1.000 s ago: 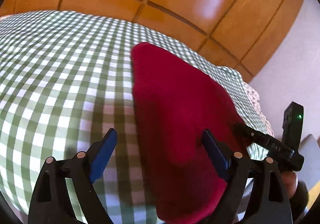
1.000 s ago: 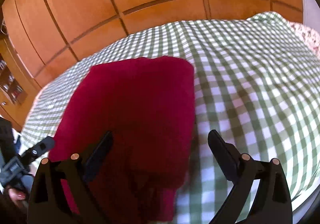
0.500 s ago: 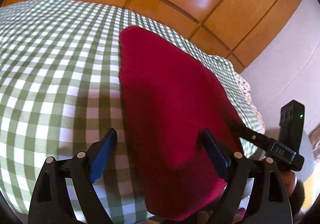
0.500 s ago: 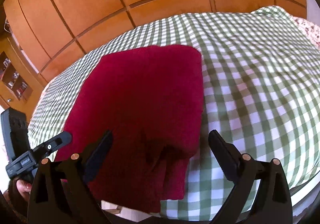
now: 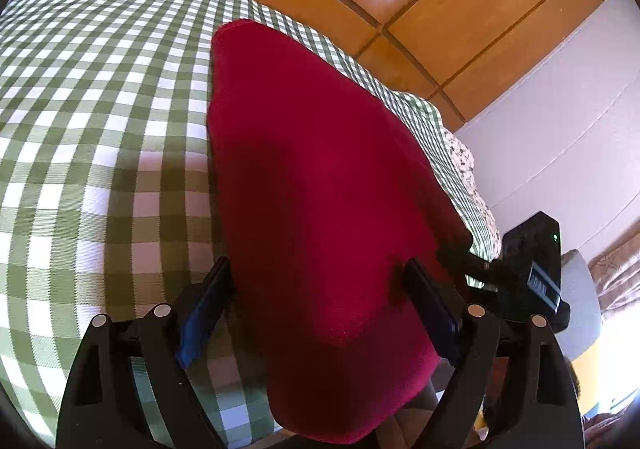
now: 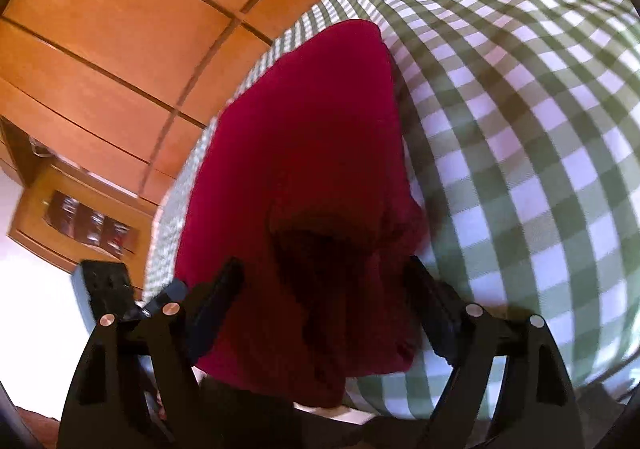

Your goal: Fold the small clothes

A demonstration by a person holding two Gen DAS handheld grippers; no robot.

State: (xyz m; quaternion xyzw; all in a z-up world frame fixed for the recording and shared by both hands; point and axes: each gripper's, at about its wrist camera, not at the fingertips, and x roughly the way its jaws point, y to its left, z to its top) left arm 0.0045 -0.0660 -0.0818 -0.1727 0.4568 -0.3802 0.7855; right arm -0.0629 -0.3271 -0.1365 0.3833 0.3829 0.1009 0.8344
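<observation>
A folded red garment (image 5: 320, 185) lies flat on the bed's green-checked cover (image 5: 88, 97), its near end hanging over the bed's edge. The left gripper (image 5: 320, 289) holds its fingers wide, one at each side of the garment's near end, gripping nothing. The right gripper (image 6: 324, 289) also straddles that end, at a rumpled fold; its fingers have just been closing but remain wide and hold nothing.

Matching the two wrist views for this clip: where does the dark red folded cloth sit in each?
Left wrist: dark red folded cloth fills the centre, running to the bottom edge.
Right wrist: centre, slightly left, lumpy near the bottom.
Shared landmark: green-and-white checked bedspread under it.
</observation>
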